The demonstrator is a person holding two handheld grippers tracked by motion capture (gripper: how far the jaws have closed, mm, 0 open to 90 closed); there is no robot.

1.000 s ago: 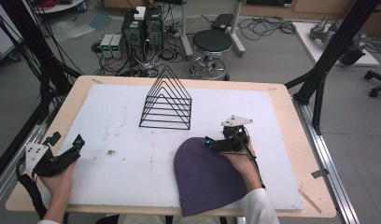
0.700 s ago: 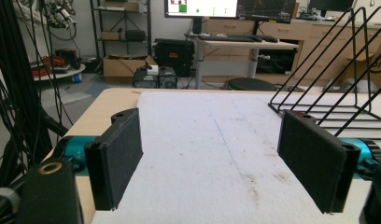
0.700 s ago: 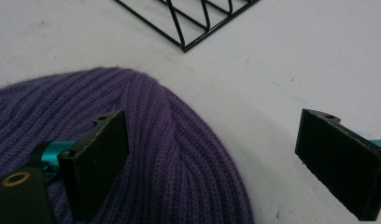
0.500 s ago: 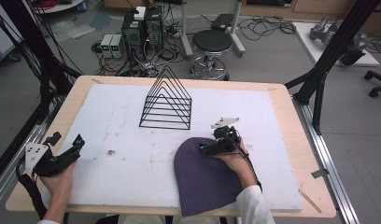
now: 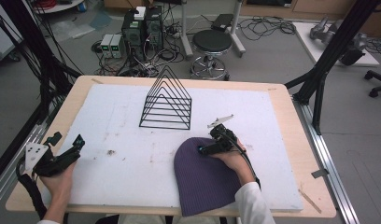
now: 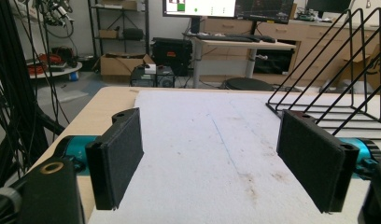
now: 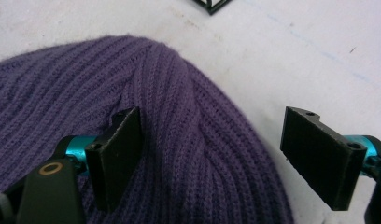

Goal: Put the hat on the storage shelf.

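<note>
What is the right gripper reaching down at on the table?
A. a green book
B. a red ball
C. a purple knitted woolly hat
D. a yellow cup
C, because the right gripper sits at the rounded end of the purple ribbed knitted hat on the white board, and in the right gripper view its jaws, which have just been closing, stand apart over the edge of the knit.

In the high view, the purple hat (image 5: 205,179) ran off the picture at 6 o'clock, and the person's sleeve (image 5: 251,205) covered part of its side at 4 o'clock. In the right gripper view, the hat (image 7: 132,154) was cut off at 9 o'clock and 6 o'clock. The black wire rack (image 6: 338,84) was cut off at 3 o'clock in the left gripper view. Only its corner (image 7: 212,4) peeked in at 12 o'clock in the right gripper view.
</note>
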